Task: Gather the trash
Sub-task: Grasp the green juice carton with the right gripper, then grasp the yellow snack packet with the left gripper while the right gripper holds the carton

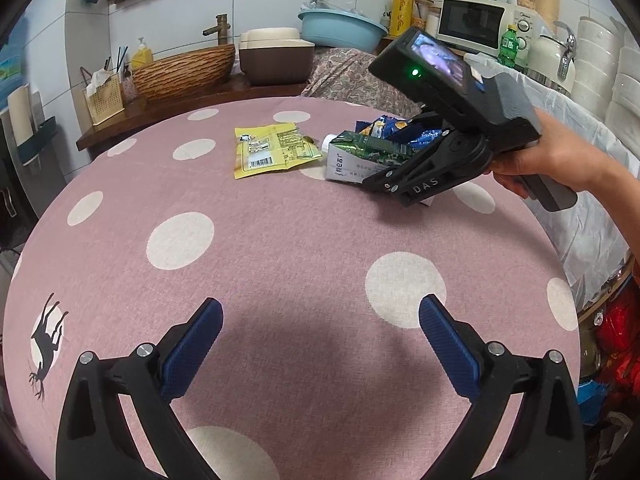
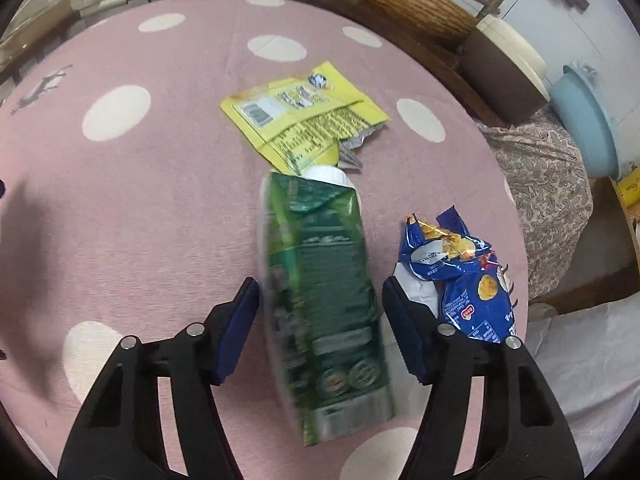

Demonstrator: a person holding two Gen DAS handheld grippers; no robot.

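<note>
Pink dotted tablecloth (image 1: pixel 280 240) over round table, kitchen shelf behind. Left gripper (image 1: pixel 320 344) spread wide, nothing between fingers, bare cloth below. Right gripper (image 2: pixel 320 328) straddles green carton (image 2: pixel 324 300); pads sit just off both sides, small gaps showing, no grip yet. Yellow wrapper (image 2: pixel 300 116) beyond fingertips, past carton's cap end. Blue snack bag (image 2: pixel 460 272) just outside right finger.
</note>
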